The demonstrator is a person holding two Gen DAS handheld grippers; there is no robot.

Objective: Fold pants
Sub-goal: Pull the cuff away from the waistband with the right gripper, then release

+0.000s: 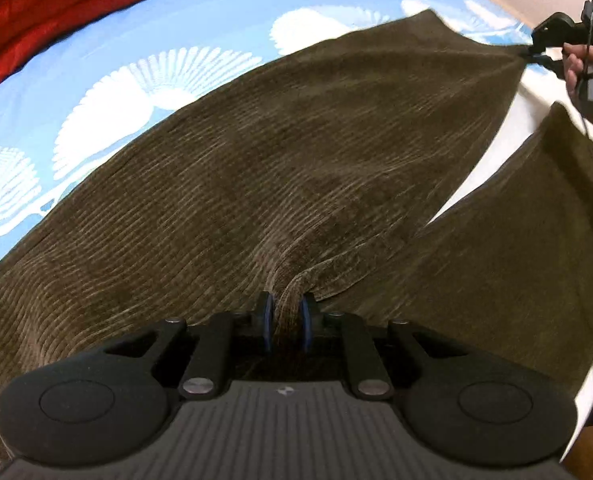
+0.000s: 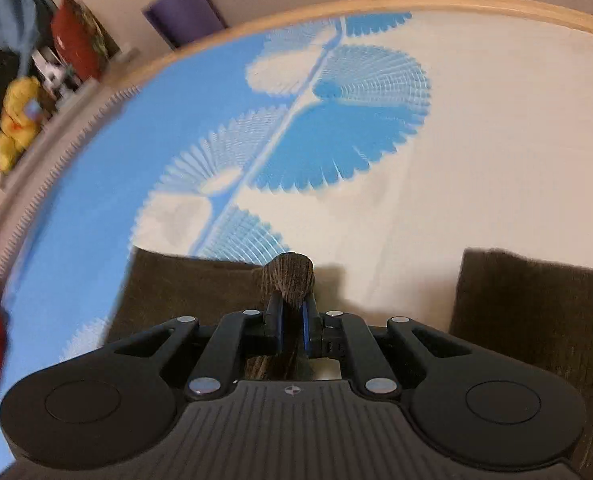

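Pinching only a thin bunched ridge near the crotch, the left tool (image 1: 286,316) could lose the brown pants (image 1: 276,160) stretched over the bed (image 1: 216,12), as could the right tool (image 1: 538,54) clamped on the far hem.

Black left gripper (image 1: 285,320), blue finger pads (image 1: 267,318), silver pivot screws (image 1: 195,385) — ribbed grey housing, bare-skinned hand (image 1: 588,68)
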